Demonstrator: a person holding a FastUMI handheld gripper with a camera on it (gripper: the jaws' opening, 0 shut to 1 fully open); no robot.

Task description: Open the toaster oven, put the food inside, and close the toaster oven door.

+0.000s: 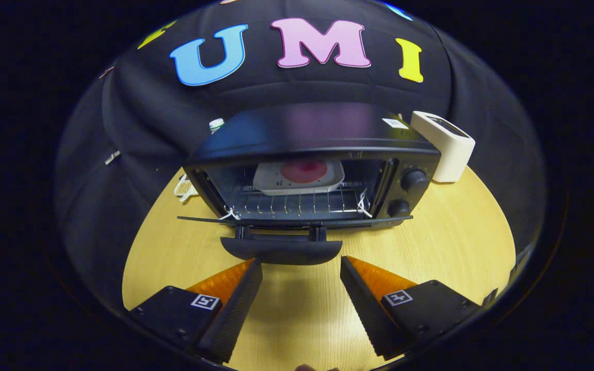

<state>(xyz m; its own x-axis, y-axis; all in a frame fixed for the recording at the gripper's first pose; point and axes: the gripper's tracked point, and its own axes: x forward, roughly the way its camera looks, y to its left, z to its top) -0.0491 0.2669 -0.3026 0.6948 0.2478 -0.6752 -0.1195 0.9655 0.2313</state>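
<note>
Two steps look done, so with my claw (301, 268) spread empty just short of the lowered door's handle (281, 251), food (303, 171) already on the rack, I must lift that door shut.

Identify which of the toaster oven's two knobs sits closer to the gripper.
The lower knob, below the upper knob on the oven's right panel. The open gripper holds nothing.

The black toaster oven (323, 149) on the round pale wooden table (451, 242) stands with its glass door (292, 220) folded flat, so its mouth is unblocked; inside, a white square plate (299, 178) with red food takes up the wire rack (297, 202). The door's curved black handle (281, 251) juts just ahead of the spread-apart gripper (301, 265); bare tabletop lies on both sides.
</note>
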